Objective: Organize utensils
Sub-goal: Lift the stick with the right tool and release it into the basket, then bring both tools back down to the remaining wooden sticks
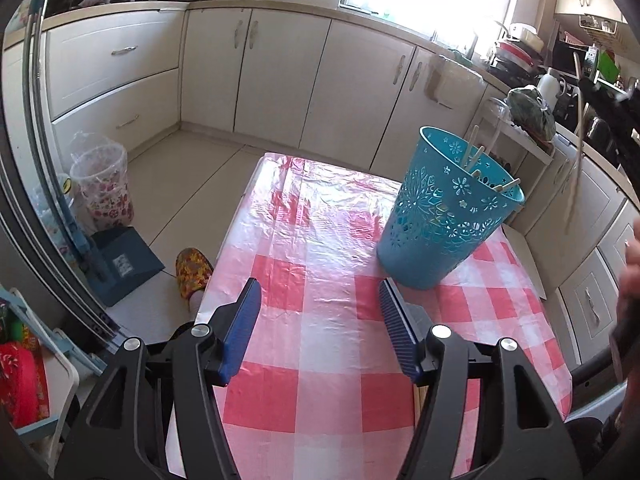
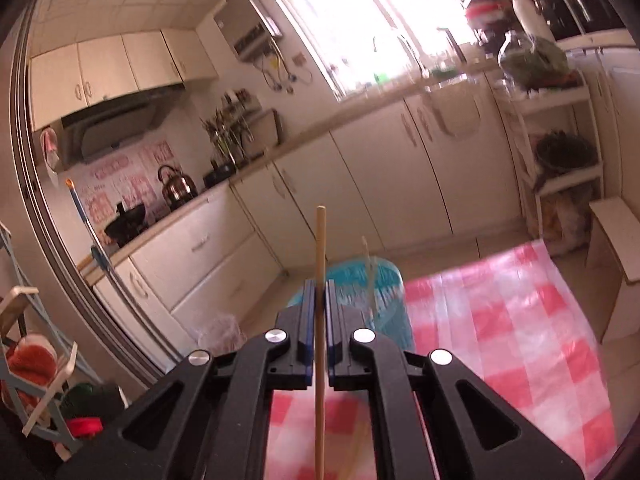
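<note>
A turquoise basket [image 1: 448, 212] with a cut-out flower pattern stands upright near the far right corner of a table [image 1: 312, 264] covered in a red-and-white checked plastic cloth. Several wooden sticks [image 1: 476, 156], apparently chopsticks, poke above its rim; how many lie inside cannot be made out through the pierced wall.

The left gripper [image 1: 318, 300] hangs over the near part of the cloth with its blue-padded fingers spread wide and nothing between them, the basket just beyond its right finger.

The right gripper [image 2: 319, 292] is pressed together on a single wooden chopstick [image 2: 320, 240], which stands nearly upright between the pads; its top end rises clear above the fingers while its lower end runs out of the bottom of the right wrist view. A second pale stick just to the right is too blurred to identify. The basket sits directly behind the fingers there, largely hidden by them and smeared by motion.

In the left wrist view the right gripper is cut off at the right edge, with thin sticks seen above the level of the basket.

White cabinets [image 1: 280, 68] line the kitchen behind, and a kettle [image 2: 178, 188] sits on the counter.
</note>
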